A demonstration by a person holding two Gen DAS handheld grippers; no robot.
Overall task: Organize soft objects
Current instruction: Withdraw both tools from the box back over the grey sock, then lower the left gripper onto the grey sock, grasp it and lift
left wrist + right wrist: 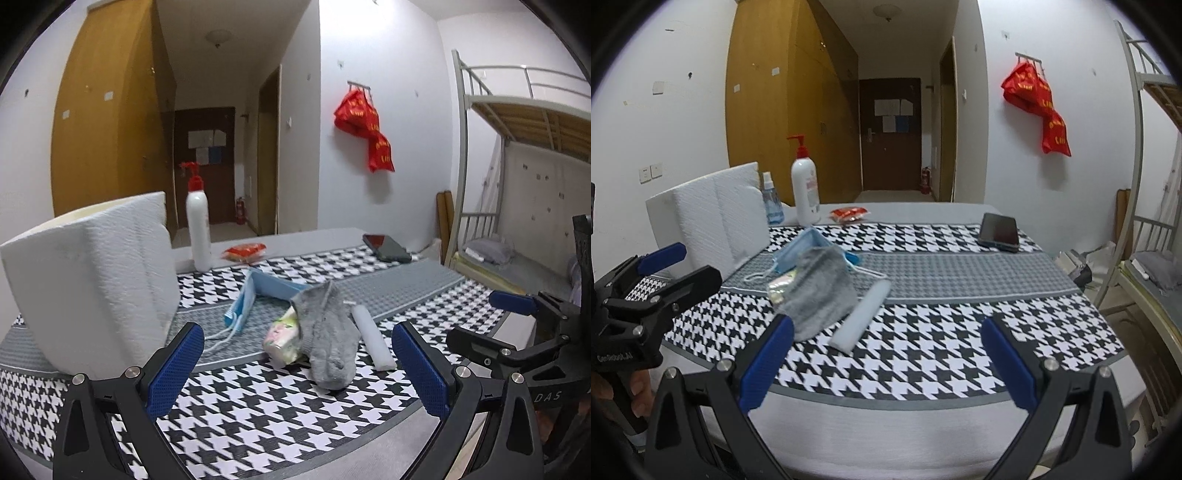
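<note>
Left wrist: both tongs (297, 363) (886, 360) gape empty near fuzzy grey sock (327, 332).

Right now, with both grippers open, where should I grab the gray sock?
Probably at the sock's near, rounded end, which lies flat on the cloth and clear of the paper cup under its upper part. Come from the front with the left gripper, jaws across its width, avoiding the white foam strip beside it.

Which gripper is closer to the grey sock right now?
Left, by a little. The left gripper is open, directly facing the grey sock. The right gripper is open too, with the sock ahead toward its left finger.
</note>
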